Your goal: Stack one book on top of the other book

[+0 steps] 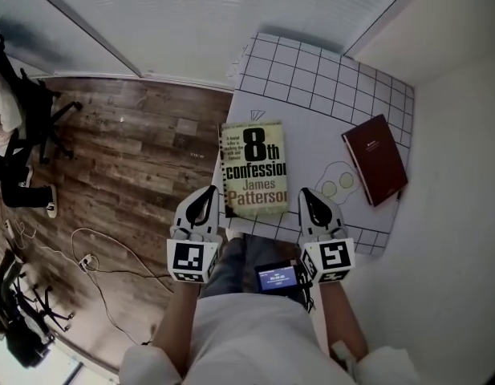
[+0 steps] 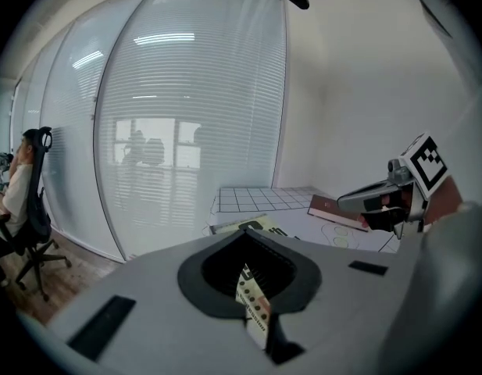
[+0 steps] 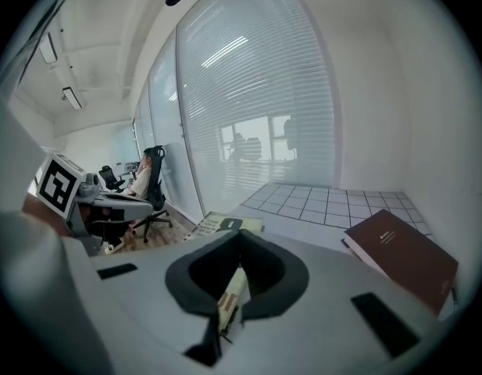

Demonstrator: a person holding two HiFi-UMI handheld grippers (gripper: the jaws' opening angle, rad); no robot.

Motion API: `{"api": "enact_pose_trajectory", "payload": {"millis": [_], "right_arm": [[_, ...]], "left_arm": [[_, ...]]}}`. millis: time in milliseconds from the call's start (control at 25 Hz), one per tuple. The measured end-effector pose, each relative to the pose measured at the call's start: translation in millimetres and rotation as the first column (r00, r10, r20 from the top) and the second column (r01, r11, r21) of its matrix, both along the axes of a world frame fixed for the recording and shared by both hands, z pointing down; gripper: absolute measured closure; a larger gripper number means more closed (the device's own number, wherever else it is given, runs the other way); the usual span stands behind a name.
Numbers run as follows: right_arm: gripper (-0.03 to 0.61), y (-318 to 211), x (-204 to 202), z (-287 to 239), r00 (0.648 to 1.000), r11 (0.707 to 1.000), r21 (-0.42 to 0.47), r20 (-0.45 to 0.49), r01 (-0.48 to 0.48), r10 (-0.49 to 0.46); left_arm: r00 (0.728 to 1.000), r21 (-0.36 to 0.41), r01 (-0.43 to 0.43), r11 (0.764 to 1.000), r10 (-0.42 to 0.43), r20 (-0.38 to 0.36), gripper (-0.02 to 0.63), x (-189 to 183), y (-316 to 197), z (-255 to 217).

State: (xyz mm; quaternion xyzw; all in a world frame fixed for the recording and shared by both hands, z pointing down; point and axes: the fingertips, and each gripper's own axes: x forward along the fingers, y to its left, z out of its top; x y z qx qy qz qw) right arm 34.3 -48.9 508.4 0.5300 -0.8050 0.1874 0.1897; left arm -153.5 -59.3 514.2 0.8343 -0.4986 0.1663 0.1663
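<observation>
Left gripper point(image 1: 207, 194) and right gripper point(image 1: 309, 196): jaws together, empty. Paperback point(image 1: 253, 169) sits just ahead, between them. Still closed, they'd likely shove it off the worktop point(image 1: 311, 127).

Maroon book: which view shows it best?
Head view: the maroon book shows its whole cover from above, unobstructed. Right gripper view shows it close but oblique, at the frame's right. Left gripper view shows only a strip, partly behind the right gripper.

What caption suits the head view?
Left gripper and right gripper, both shut, flank the near end of the yellow paperback; maroon book lies apart.
</observation>
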Motion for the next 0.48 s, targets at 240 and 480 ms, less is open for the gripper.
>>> {"api": "enact_pose_trajectory", "payload": {"millis": [240, 480], "right_arm": [[0.572, -6, -5, 24, 1.0, 0.999, -0.042, 0.007, 0.014, -0.014], [0.572, -10, -10, 45, 0.999, 0.996, -0.088, 0.018, 0.029, -0.028]], "left_arm": [[1.0, -0.046, 0.007, 0.999, -0.007, 0.005, 0.606, -1, 2, 25], [1.0, -0.107, 0.008, 0.994, -0.006, 0.02, 0.606, 1, 6, 53]]}}
